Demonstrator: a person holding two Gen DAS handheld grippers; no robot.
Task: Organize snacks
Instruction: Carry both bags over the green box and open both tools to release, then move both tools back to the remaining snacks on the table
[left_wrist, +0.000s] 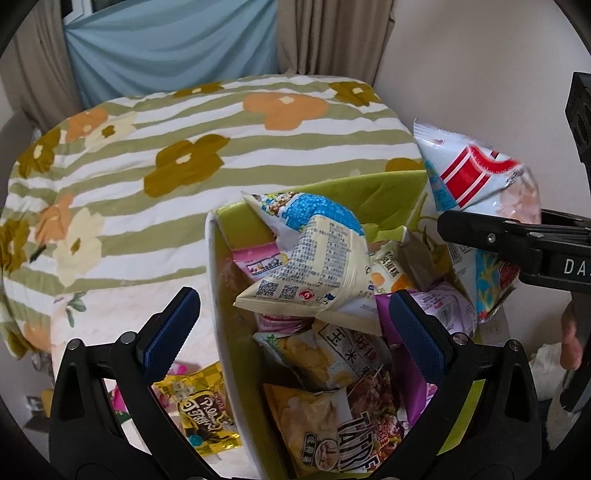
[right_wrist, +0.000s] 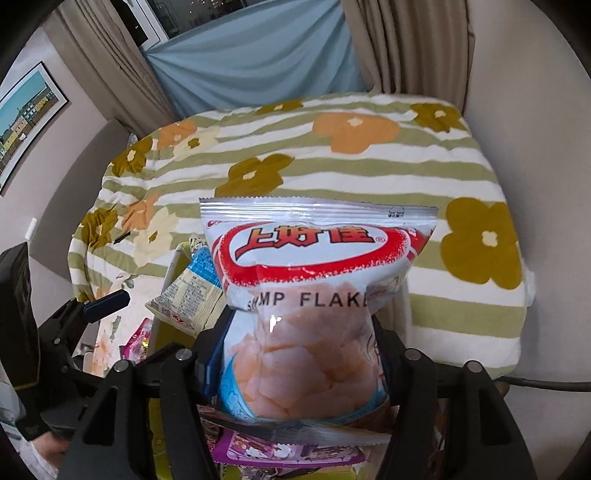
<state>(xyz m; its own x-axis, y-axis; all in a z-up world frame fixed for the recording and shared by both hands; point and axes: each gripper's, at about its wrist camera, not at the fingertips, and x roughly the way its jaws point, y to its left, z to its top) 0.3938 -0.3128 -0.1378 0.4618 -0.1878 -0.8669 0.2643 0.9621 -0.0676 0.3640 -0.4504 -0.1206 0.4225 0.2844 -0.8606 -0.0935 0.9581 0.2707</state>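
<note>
Our right gripper (right_wrist: 299, 354) pinches the shrimp bag (right_wrist: 314, 295) around its middle, fingers pressed into the sides so the bag bulges above them. The bag stands upright, logo up, held over the bin (left_wrist: 218, 295). In the left view the same bag (left_wrist: 480, 173) hangs above the bin's far right corner, with a right finger (left_wrist: 480, 230) crossing in front of it.

Our left gripper (left_wrist: 291, 325) is spread wide with nothing between its fingers. Its left finger (left_wrist: 170, 328) sits outside the bin wall, its right finger (left_wrist: 417, 336) over the bin's inside — so the fingers straddle the near-left rim.

The bin is green inside, white outside, and piled with packets. A cream-and-blue packet (left_wrist: 314, 266) lies on top, tilted, with chip bags (left_wrist: 332, 417) under it. A yellow packet (left_wrist: 201, 413) lies outside the bin, just beside its left wall, on the floral sheet (left_wrist: 129, 302).

Behind the bin is a striped flower blanket (left_wrist: 221, 147) on the bed.
</note>
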